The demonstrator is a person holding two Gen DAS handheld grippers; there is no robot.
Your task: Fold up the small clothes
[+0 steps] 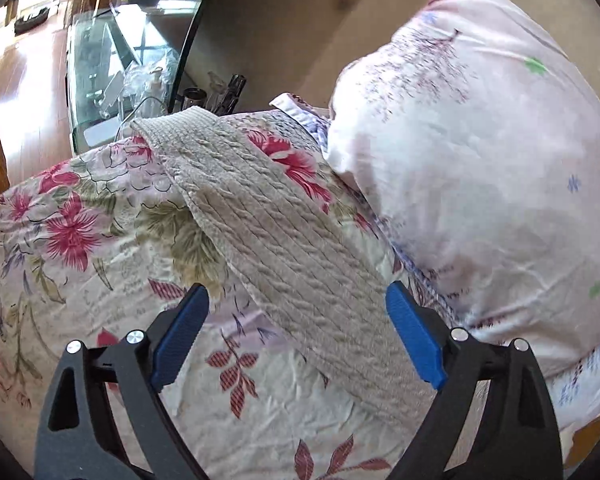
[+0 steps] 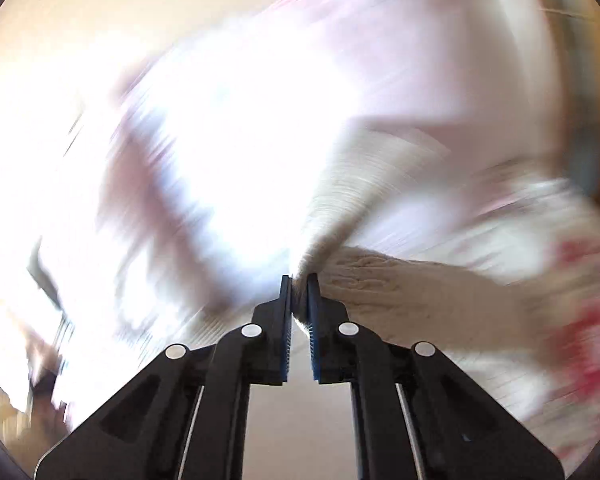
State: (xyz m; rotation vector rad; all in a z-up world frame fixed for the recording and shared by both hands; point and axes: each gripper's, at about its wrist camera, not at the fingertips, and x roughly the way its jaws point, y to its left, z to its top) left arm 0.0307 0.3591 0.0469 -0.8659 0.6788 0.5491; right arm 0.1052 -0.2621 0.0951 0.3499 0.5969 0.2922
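While right gripper [image 2: 299, 280] pinches beige knit garment [image 1: 276, 236] edge, left gripper [image 1: 296, 320] gapes open, garment running toward 11 o'clock over floral sheet [image 1: 80, 248]. Judged mid-fold; next: left grabs near end.

Bed covered in a floral sheet [image 1: 72, 240] with red flowers and olive leaves, a long beige knit garment [image 1: 284, 248] stretched diagonally across it, a large pale pink pillow [image 1: 480, 160] resting alongside.
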